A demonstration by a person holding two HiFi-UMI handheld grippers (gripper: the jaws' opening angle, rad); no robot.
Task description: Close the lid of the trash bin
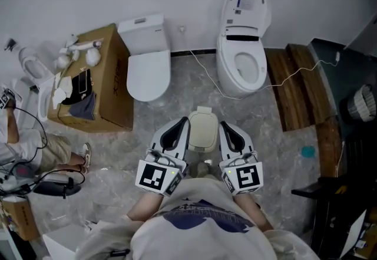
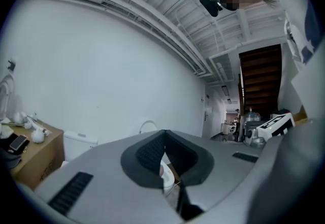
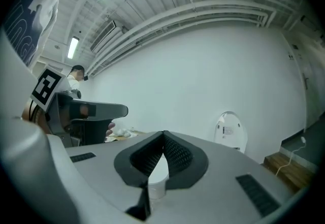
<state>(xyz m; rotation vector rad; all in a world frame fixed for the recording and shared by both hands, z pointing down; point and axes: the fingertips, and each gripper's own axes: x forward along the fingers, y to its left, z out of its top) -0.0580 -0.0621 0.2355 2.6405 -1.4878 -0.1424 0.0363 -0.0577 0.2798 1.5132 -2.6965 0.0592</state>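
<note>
Trash bin (image 1: pixel 202 130), lid down, sits close between left gripper (image 1: pixel 184 119) and right gripper (image 1: pixel 224 125), fingers (image 2: pixel 152 154) pressed together, empty

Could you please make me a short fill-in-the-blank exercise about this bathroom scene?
The beige trash bin, between the left gripper and the right gripper, has its lid ____.
Both grippers' jaws are ____, holding nothing.
The toilet beside the wooden planks has its lid ____.
In the head view, the cardboard box stands at the ____ side.
Missing words: closed; shut; raised; left.
</note>
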